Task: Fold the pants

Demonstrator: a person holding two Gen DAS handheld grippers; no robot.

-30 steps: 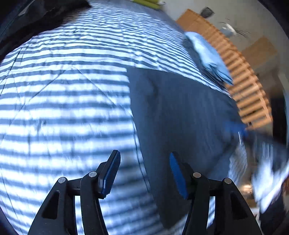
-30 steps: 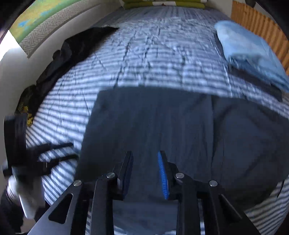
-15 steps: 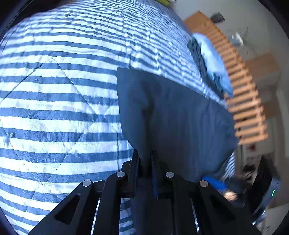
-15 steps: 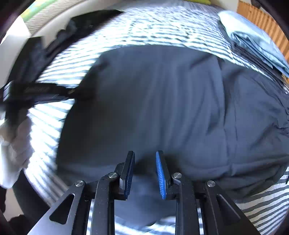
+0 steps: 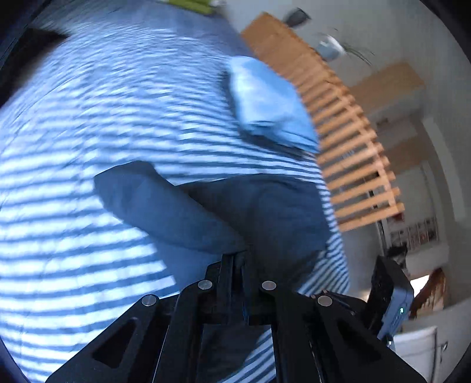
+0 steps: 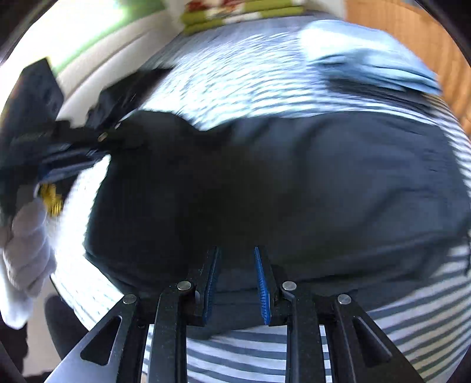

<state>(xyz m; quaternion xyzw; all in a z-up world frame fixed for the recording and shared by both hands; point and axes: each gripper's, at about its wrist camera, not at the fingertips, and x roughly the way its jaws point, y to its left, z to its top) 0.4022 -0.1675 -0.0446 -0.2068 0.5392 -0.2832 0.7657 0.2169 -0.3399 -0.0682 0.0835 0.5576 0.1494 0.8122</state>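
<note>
On the striped bed (image 5: pixel 88 123), dark pants (image 5: pixel 265 212) are pinched at six o'clock by the left gripper (image 5: pixel 238 265), clamped tight; the right gripper (image 6: pixel 235 277), narrowly parted, holds cloth between its pads. Soft, light fabric; edges are best gripped.

A bed is covered by a blue-and-white striped quilt (image 5: pixel 88 123). A wooden slatted frame (image 5: pixel 347 141) is seen beside the bed, against a pale wall (image 5: pixel 412 44). Wooden shelving (image 5: pixel 388 85) is mounted further back. Green cushions (image 6: pixel 244 14) are stacked at the bed's far end. Bright daylight is cast across the quilt.
</note>
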